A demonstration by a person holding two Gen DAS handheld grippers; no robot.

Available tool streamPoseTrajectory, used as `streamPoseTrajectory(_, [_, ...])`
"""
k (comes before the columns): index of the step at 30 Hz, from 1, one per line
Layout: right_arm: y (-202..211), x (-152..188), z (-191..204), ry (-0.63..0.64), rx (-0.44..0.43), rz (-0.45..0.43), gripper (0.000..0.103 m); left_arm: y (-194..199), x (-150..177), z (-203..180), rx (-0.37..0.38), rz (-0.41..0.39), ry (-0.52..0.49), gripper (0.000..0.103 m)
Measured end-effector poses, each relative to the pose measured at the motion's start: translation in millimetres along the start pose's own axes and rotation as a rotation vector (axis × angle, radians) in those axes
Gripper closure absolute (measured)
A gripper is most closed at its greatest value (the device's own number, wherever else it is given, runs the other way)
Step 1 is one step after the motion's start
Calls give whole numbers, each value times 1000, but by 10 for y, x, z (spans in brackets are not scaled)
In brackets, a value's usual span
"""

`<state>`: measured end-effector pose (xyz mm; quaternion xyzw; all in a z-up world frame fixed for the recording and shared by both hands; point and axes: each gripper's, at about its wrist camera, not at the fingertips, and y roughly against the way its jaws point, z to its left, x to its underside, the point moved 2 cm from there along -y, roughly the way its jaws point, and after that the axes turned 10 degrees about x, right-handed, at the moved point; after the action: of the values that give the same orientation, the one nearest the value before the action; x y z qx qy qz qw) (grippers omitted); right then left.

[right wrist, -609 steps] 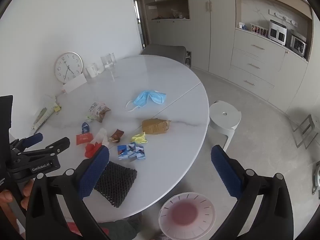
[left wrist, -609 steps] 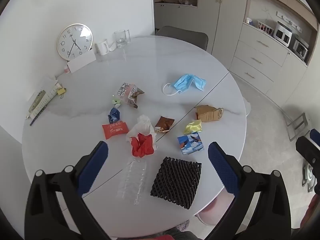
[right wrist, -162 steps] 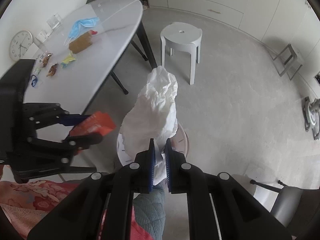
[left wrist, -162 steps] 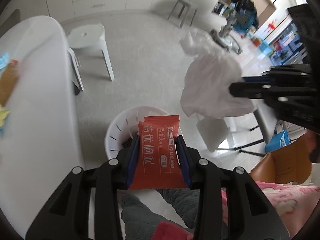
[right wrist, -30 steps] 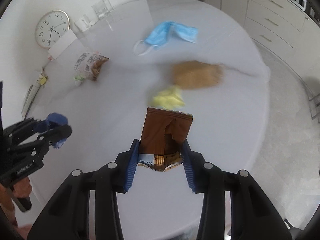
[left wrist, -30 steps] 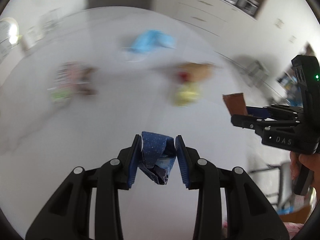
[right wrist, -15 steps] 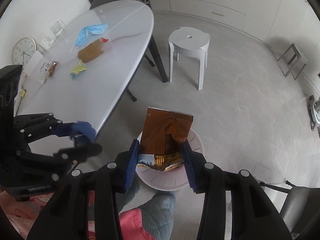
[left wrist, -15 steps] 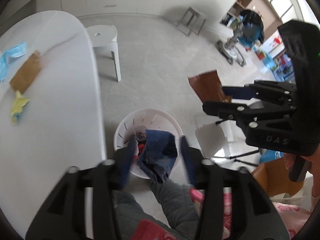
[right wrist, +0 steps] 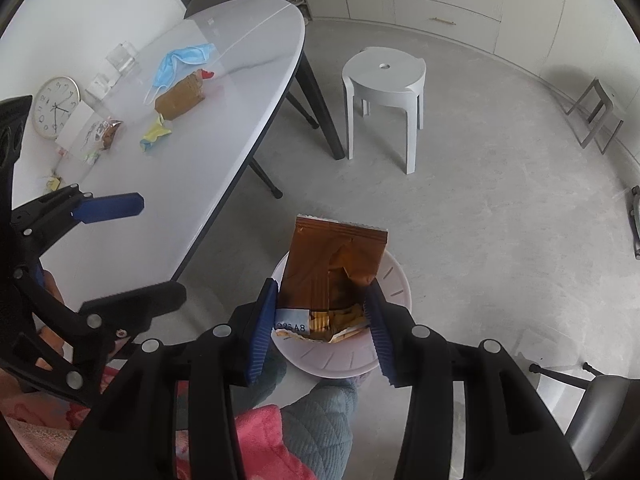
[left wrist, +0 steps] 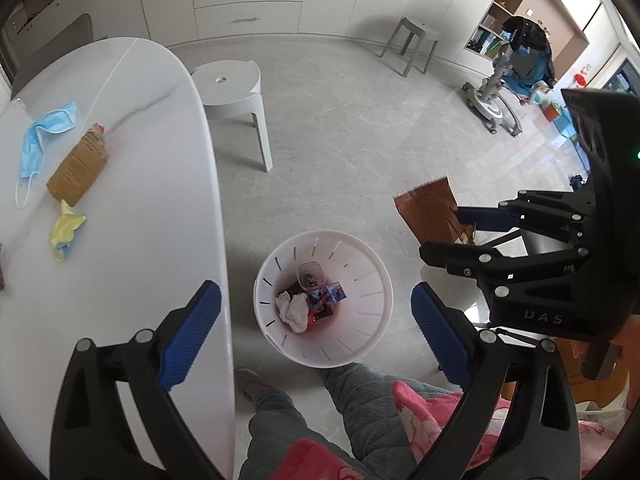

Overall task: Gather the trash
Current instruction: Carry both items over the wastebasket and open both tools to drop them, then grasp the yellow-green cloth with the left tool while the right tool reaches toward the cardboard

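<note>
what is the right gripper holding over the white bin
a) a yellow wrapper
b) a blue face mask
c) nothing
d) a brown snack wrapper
d: the right gripper has its fingers closed on the brown snack wrapper above the white bin, while the blue face mask and yellow wrapper lie on the table.

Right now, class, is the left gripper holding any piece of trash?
No. The left gripper stands wide open with nothing between its pads, directly above the white bin.
</note>
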<state>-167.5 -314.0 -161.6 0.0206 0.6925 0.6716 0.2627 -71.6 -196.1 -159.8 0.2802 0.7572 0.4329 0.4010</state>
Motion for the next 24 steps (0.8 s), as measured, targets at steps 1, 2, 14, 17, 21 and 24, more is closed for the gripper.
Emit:
streamPoseTrajectory(1, [-17, 3, 5, 1, -1, 4, 57, 15, -1, 12, -3, -2, 2, 11])
streamPoseTrajectory(2, [-45, 11, 9, 3, -3, 11, 57, 20, -13, 15, -7, -4, 3, 11])
streamPoseTrajectory(14, [-548, 160, 161, 32, 1, 122, 17, 151, 18, 163, -25, -26, 44, 11])
streamPoseTrajectory(17, [-575, 171, 172, 11, 17, 132, 5, 203, 43, 211, -34, -40, 56, 8])
streamPoseTrajectory(21, [-556, 129, 208, 7, 36, 140, 3, 281, 77, 318, -42, -56, 85, 8])
streamPoseTrajectory(24, [-514, 50, 283, 19, 48, 130, 3, 358, 97, 438, -51, -76, 119, 8])
